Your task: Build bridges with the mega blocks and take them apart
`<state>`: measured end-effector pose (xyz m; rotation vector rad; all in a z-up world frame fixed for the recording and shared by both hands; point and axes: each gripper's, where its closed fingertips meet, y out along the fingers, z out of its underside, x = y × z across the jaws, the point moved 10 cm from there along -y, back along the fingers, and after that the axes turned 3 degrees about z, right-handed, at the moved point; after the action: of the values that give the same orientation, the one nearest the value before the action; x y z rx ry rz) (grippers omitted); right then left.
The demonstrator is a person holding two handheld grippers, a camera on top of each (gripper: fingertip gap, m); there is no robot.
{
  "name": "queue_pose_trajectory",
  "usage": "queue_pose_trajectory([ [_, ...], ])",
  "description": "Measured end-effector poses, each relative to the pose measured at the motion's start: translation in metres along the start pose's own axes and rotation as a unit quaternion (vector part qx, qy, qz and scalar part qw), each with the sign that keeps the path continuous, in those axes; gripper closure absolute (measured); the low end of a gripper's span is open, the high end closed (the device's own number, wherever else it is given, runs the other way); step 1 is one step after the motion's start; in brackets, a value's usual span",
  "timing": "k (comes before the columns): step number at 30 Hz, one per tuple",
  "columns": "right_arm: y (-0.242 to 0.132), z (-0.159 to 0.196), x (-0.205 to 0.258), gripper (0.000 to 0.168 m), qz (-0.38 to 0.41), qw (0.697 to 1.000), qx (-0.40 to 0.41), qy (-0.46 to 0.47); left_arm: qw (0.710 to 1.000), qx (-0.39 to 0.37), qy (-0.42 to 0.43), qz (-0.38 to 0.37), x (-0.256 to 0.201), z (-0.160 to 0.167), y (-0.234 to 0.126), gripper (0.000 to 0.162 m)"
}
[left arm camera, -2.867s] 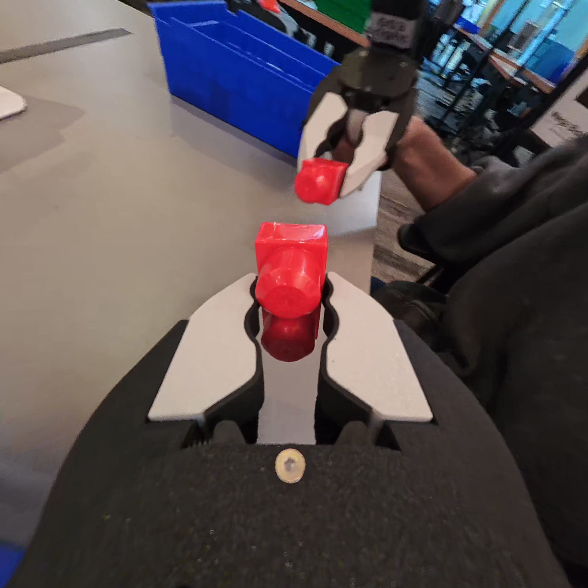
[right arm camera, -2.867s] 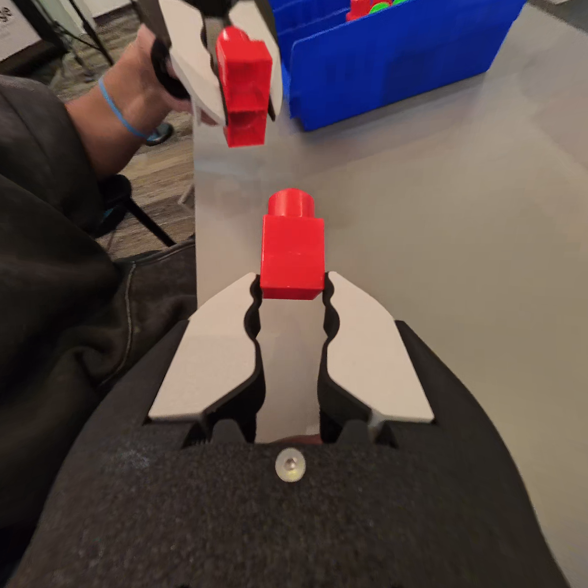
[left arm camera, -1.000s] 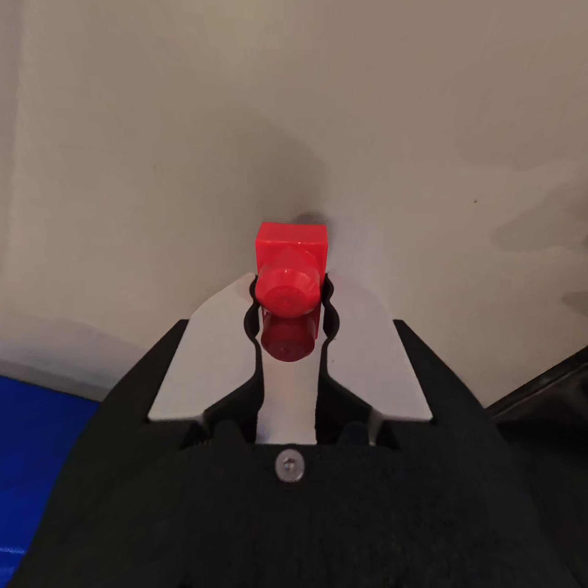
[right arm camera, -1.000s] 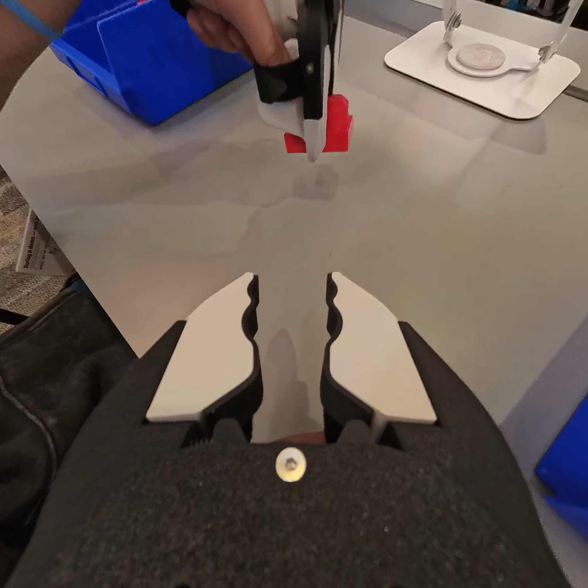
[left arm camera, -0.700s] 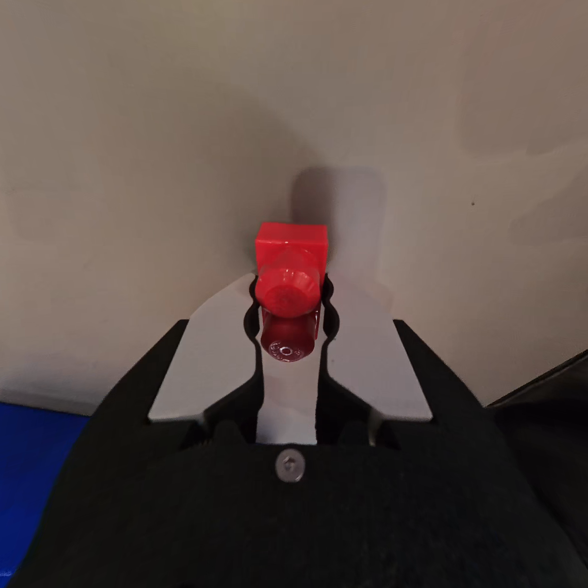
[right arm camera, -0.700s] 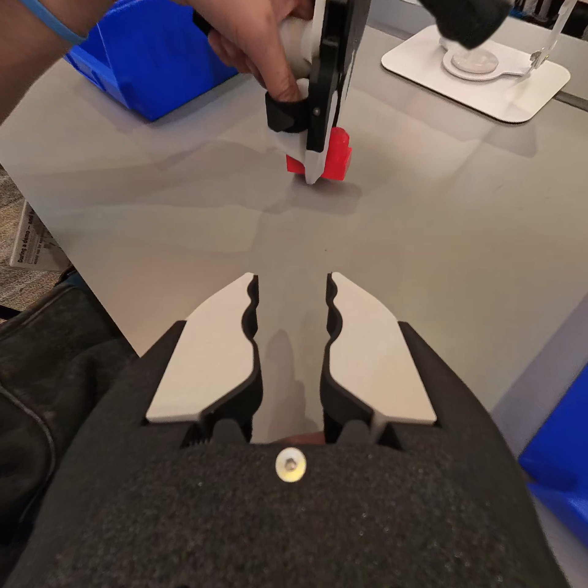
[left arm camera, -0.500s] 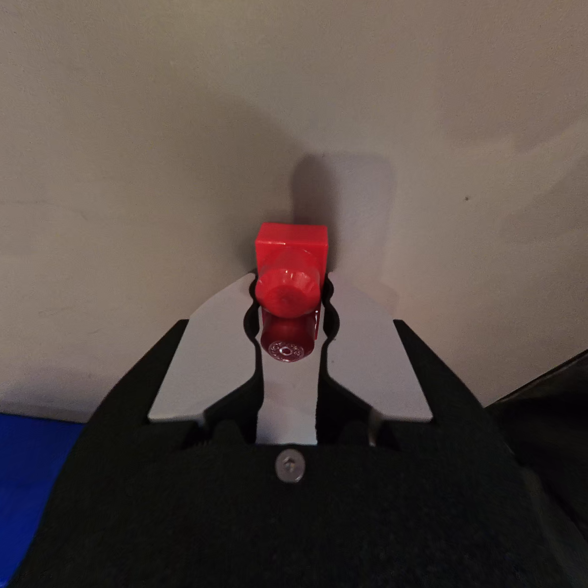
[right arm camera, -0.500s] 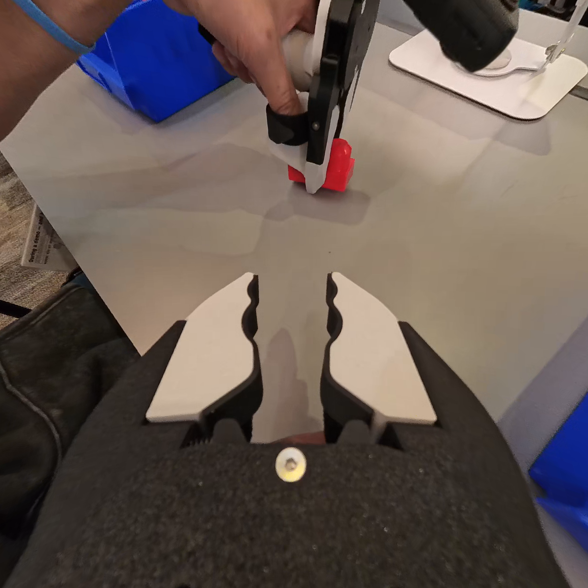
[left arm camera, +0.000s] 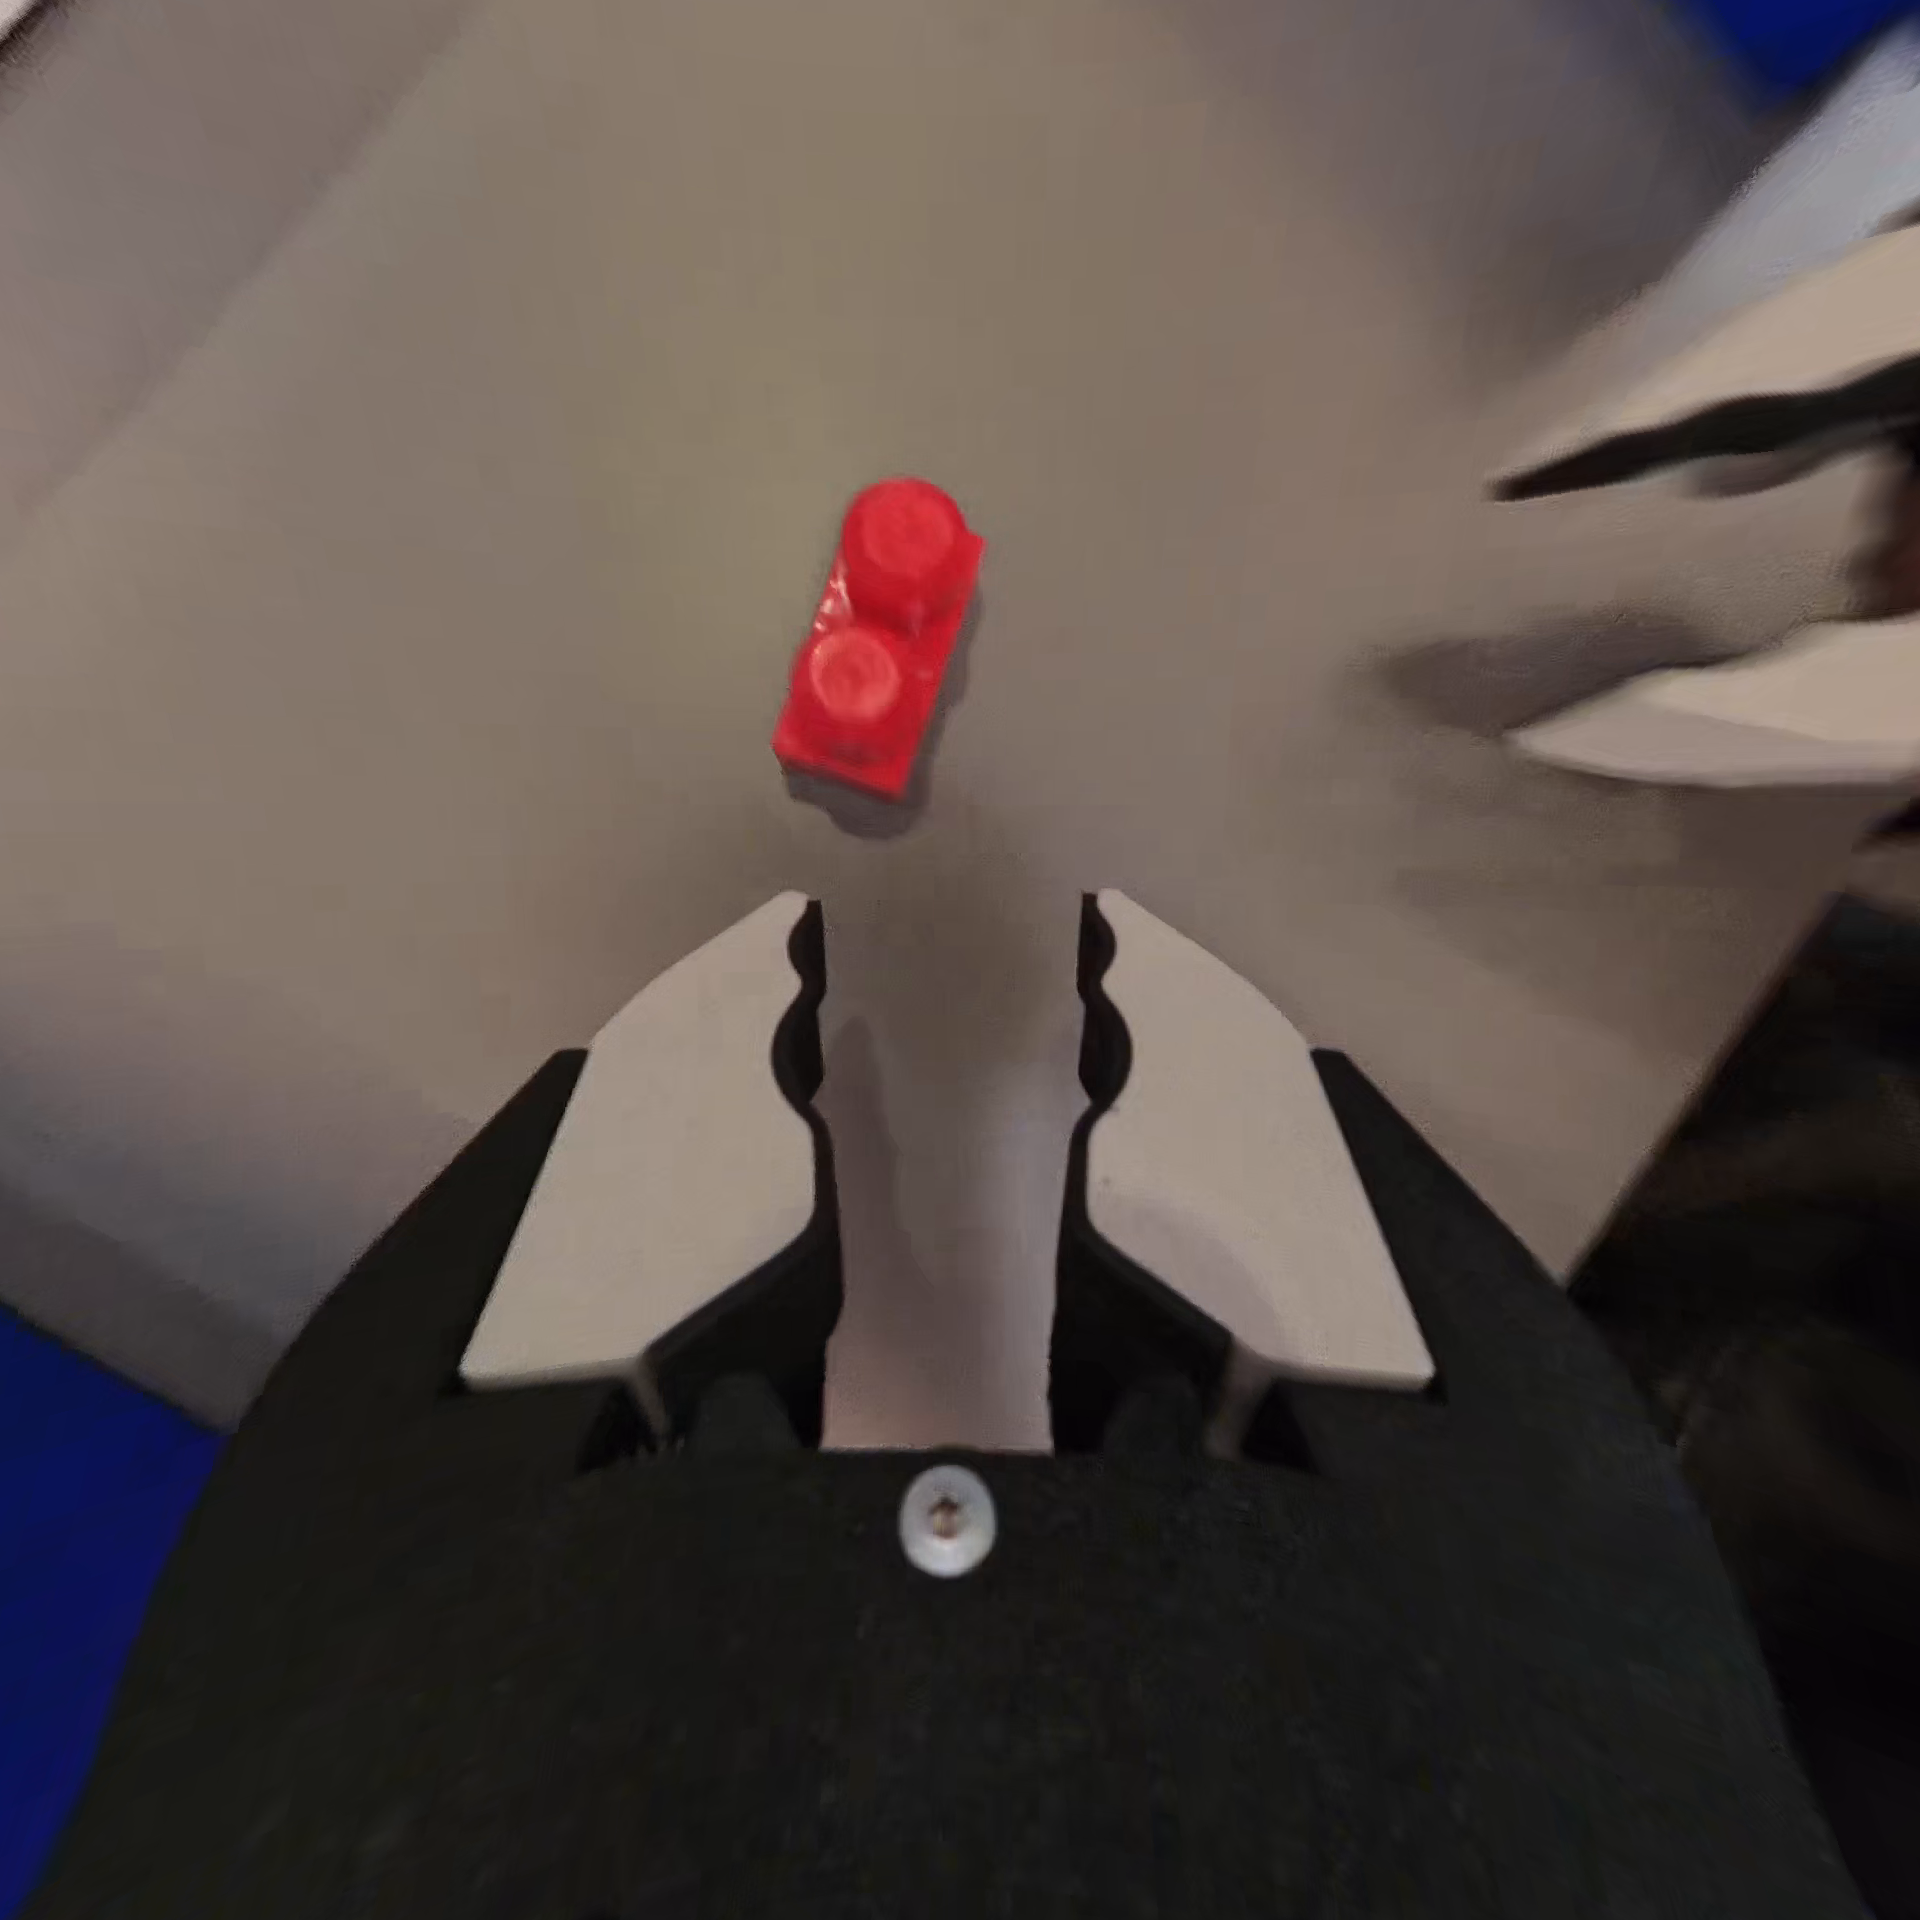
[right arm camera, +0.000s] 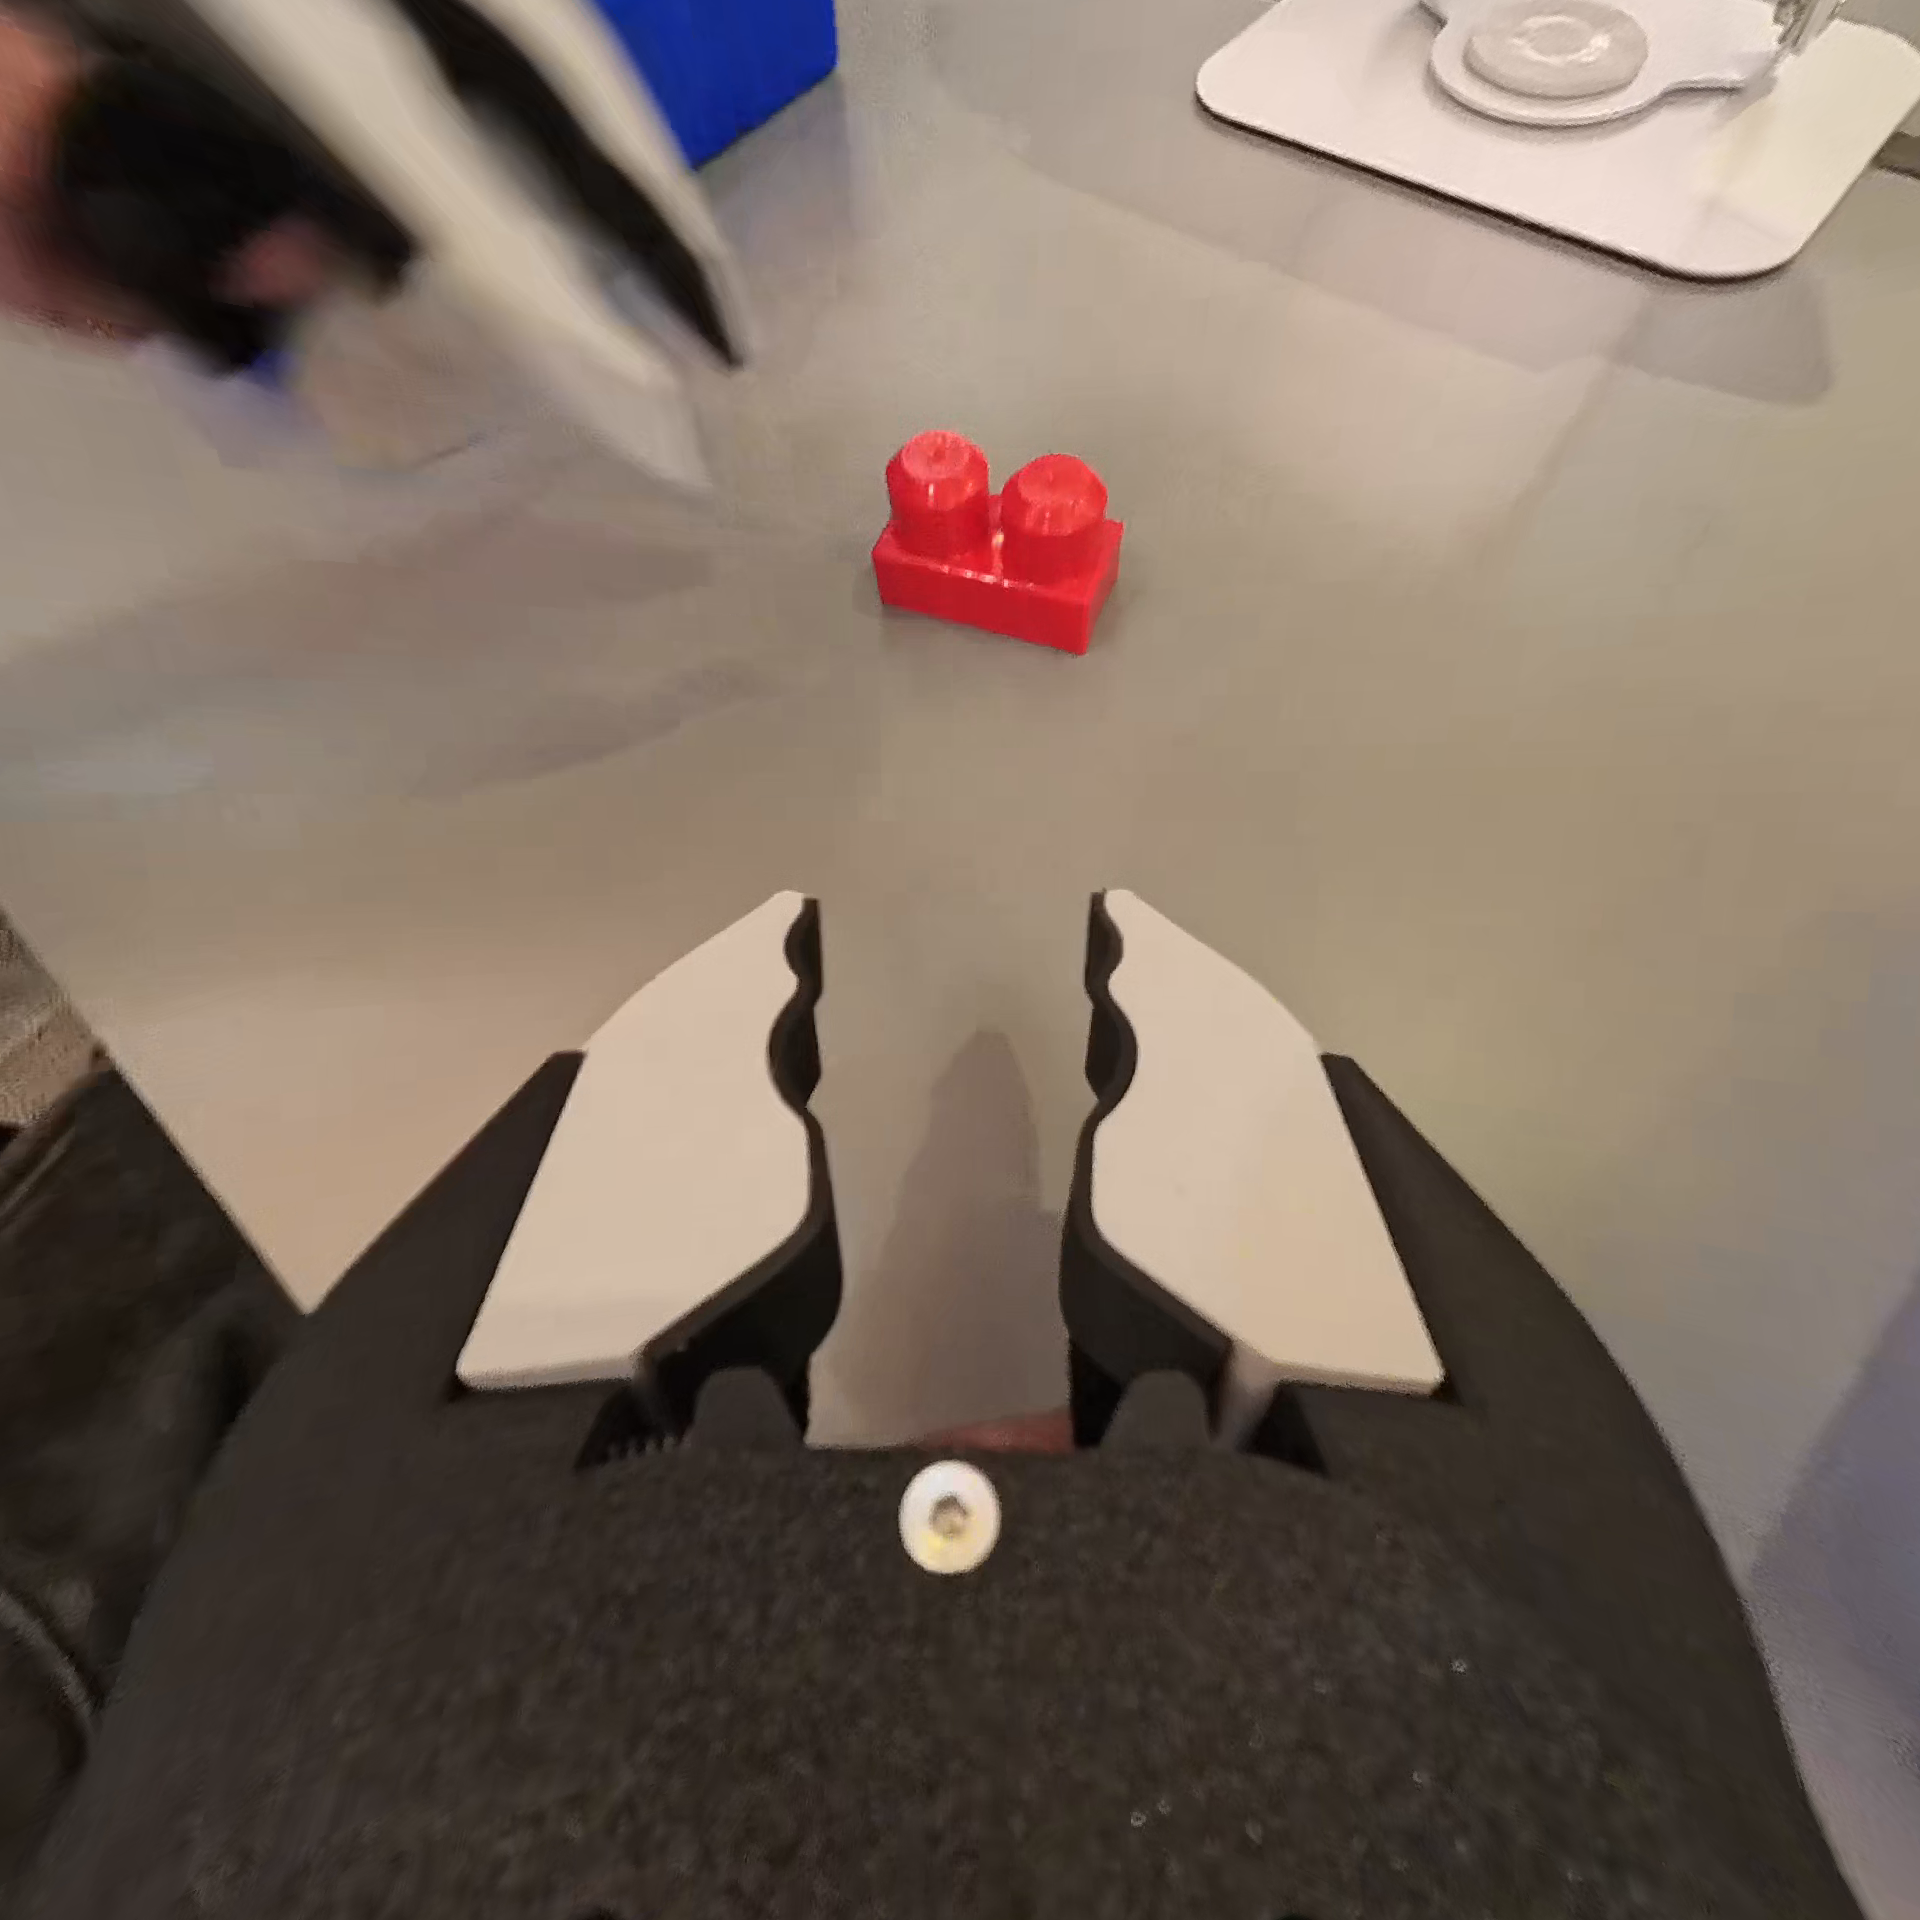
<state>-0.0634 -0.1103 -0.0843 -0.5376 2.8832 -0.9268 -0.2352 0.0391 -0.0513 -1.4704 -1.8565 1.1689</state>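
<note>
A smooth grey counter (right arm camera: 1351,727) with a dull sheen fills both views, soft shadows lying across it. In the right wrist view a white mat (right arm camera: 1558,156) with rounded corners sits at 1 o'clock, carrying a round, pale disc-shaped fitting (right arm camera: 1553,47); a blue bin (right arm camera: 727,73) shows at 11 o'clock. The left wrist view catches a strip of blue at its 8 o'clock edge and dark fabric at 4 o'clock. No readable writing or brand mark shows on anything.

The red two-stud block (right arm camera: 997,545) stands alone on the counter, studs up, at 12 o'clock from the right tool (right arm camera: 951,914) and well apart from it. The right tool's jaws stand moderately apart with nothing between them. From the left tool (left arm camera: 945,909) the same block (left arm camera: 878,644) lies just ahead at 12 o'clock, clear of the fingertips; that tool's jaws are also parted and empty. Each tool appears in the other's view only as a motion-blurred shape, at 10 o'clock and at 3 o'clock.
</note>
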Motion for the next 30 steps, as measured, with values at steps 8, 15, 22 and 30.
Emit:
queue_pose_trajectory([
  [8, 0.092, -0.052, 0.005, 0.095, 0.102, 0.993, 0.019, 0.054, 0.96, -0.234, -0.15, 0.031, -0.076, 0.147, -0.025, 0.115],
  [15, 0.13, -0.064, 0.016, 0.089, 0.11, 0.986, 0.044, 0.116, 0.961, -0.234, -0.129, 0.069, -0.108, 0.178, -0.029, 0.115],
  [22, 0.154, -0.069, 0.006, 0.088, 0.158, 0.979, 0.078, 0.103, 0.958, -0.246, -0.123, 0.085, -0.109, 0.177, -0.036, 0.116],
  [30, 0.119, -0.077, -0.003, 0.092, 0.118, 0.99, 0.059, 0.054, 0.964, -0.233, -0.109, 0.066, -0.105, 0.175, -0.033, 0.118],
])
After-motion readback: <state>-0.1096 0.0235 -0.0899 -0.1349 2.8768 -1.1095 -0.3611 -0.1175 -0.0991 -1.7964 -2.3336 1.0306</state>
